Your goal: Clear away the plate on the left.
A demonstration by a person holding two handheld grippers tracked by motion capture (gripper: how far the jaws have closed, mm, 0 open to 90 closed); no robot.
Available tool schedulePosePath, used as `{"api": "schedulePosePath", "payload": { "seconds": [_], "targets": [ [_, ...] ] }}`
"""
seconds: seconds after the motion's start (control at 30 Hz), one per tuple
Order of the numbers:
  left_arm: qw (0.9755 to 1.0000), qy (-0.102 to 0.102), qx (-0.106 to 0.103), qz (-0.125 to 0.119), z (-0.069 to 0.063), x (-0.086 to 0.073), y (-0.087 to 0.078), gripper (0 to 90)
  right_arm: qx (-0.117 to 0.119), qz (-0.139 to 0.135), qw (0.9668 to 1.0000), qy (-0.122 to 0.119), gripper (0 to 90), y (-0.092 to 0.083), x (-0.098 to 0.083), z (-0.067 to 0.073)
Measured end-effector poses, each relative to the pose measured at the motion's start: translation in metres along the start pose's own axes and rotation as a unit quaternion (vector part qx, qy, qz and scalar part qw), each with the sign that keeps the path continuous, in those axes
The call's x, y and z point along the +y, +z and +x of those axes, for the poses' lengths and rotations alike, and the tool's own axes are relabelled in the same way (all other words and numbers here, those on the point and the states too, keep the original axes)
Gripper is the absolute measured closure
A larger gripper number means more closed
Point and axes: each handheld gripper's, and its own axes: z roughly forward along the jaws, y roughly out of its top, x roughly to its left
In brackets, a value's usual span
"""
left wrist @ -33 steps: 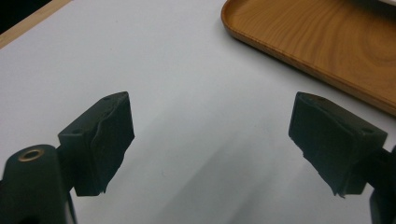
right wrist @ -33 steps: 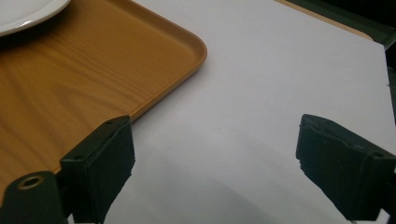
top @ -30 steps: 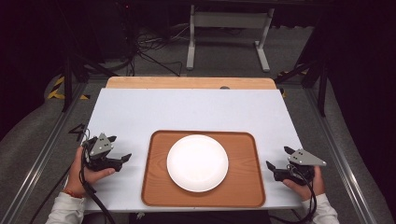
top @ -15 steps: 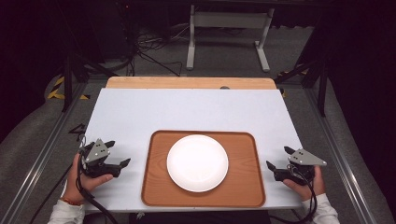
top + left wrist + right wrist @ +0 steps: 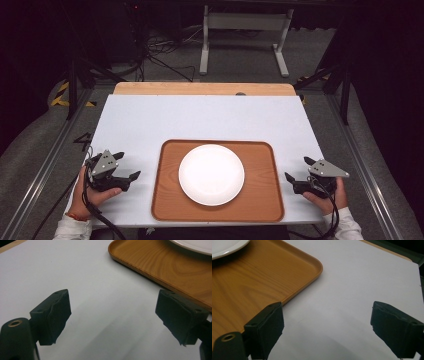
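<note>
Left gripper: your left gripper (image 5: 124,167) has drifted back toward your edge of the table over the last second and has turned a little, so that it now points across at the left rim of the tray (image 5: 161,186). It sits just beside that rim, not touching it.
Left jaws: spread wide, nothing between them; the left gripper view shows bare table (image 5: 100,290) in the gap and the tray's edge (image 5: 140,265) just past the right-hand jaw.
Right gripper: your right gripper (image 5: 299,169) has not shifted in that second. It rests near the tray's right rim, apart from it.
Right jaws: also spread wide and empty; the right gripper view shows the tray corner (image 5: 312,265) beyond the left-hand jaw.
Tray: flat on the white table, close to your edge, square to it, between the two grippers.
Plate: white plate (image 5: 211,174) lying in the middle of the tray, untouched.
Meaning of the change: you appear to be lining the left side up with the rim, matching the right; both sides look staged for a two-handed hold on the tray.
Progress: judged early, no grip made yet.
Watch: closing at unequal heights could tilt the tray and let the plate slide.
</note>
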Motion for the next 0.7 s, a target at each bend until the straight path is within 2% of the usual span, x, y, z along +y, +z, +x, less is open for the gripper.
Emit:
{"api": "schedulePosePath", "payload": {
  "seconds": [0.7],
  "targets": [
    [1.0,0.006,-0.005,0.006,-0.0048,0.0035,0.0038,13.2,0.001,-0.003,1.0,0.006,11.7,0.0013,-0.001,-0.0033]
  ]
}}
